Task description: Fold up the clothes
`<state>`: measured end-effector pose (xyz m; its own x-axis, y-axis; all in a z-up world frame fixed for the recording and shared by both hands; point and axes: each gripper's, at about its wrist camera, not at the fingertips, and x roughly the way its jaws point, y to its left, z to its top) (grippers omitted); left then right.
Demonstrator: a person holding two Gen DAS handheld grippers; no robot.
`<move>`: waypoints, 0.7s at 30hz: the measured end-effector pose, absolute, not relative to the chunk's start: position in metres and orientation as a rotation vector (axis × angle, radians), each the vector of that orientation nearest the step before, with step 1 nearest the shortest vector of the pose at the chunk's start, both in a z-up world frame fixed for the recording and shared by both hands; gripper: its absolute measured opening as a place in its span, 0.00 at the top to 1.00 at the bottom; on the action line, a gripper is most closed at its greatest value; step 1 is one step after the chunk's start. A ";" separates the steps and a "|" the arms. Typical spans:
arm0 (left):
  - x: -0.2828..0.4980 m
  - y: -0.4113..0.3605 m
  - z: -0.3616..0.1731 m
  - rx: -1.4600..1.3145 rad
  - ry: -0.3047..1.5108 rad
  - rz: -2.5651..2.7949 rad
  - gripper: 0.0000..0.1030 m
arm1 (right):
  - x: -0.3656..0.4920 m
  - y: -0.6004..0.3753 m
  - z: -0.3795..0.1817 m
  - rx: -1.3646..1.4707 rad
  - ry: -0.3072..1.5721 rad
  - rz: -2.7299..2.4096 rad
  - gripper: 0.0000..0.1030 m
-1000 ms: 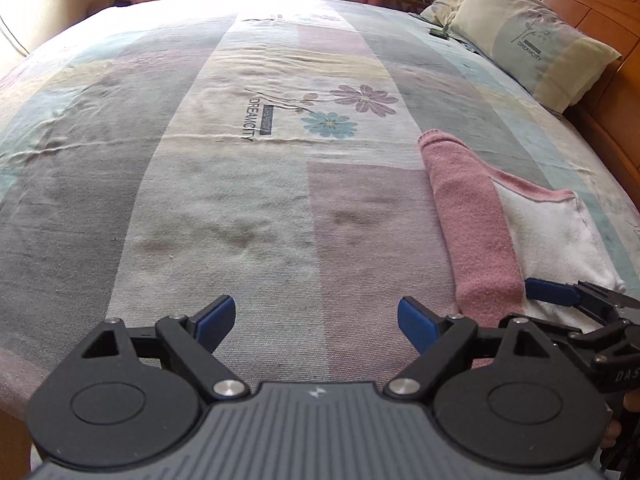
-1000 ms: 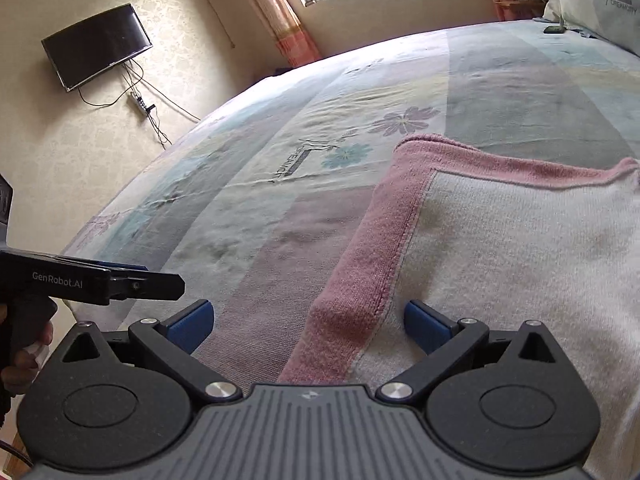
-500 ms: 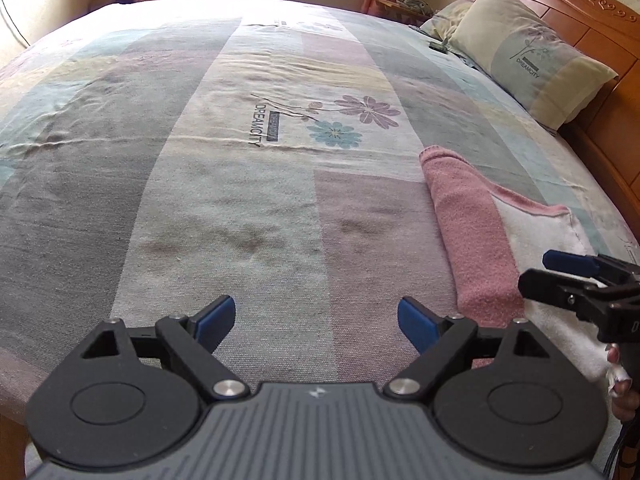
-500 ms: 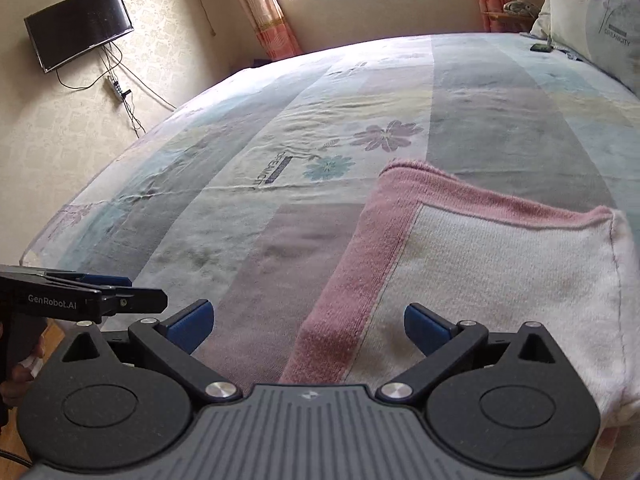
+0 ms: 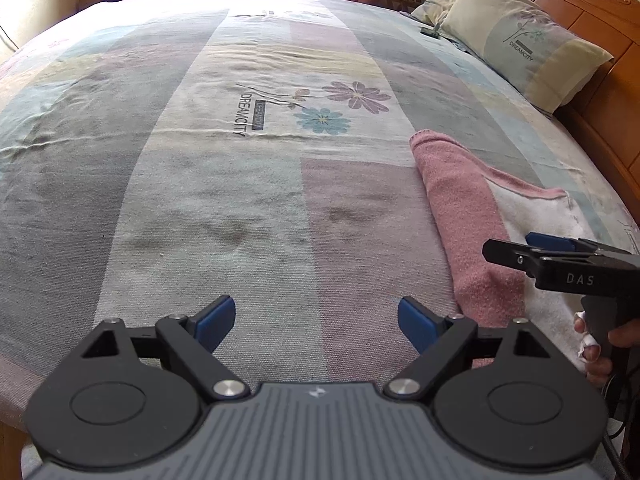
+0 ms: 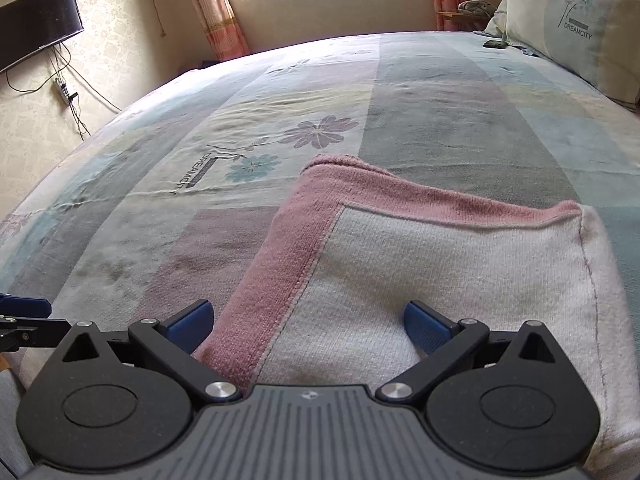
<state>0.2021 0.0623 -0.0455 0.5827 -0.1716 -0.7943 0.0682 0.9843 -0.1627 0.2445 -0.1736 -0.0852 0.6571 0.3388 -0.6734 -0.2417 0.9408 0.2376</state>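
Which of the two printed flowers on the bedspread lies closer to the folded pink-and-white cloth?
The blue flower: it sits just off the far corner of the cloth, while the purple flower lies beyond it, toward the window.

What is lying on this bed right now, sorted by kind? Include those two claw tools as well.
Folded cloth, pink and white: 1
Pillows: 2, the second half hidden behind the first
Small dark object by the pillows, too small to identify: 1
Claw tools, both open and empty: 2, the left gripper and the right gripper
Total: 6
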 end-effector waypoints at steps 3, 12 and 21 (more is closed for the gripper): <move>0.201 0.059 -0.044 -0.111 0.938 -0.144 0.14 | 0.243 -0.173 -0.086 0.128 0.779 0.329 0.00; 0.199 0.051 -0.035 -0.097 0.922 -0.168 0.14 | 0.231 -0.177 -0.070 0.097 0.745 0.329 0.00; 0.196 0.036 -0.038 -0.089 0.937 -0.218 0.14 | 0.217 -0.243 -0.070 0.176 0.731 0.128 0.00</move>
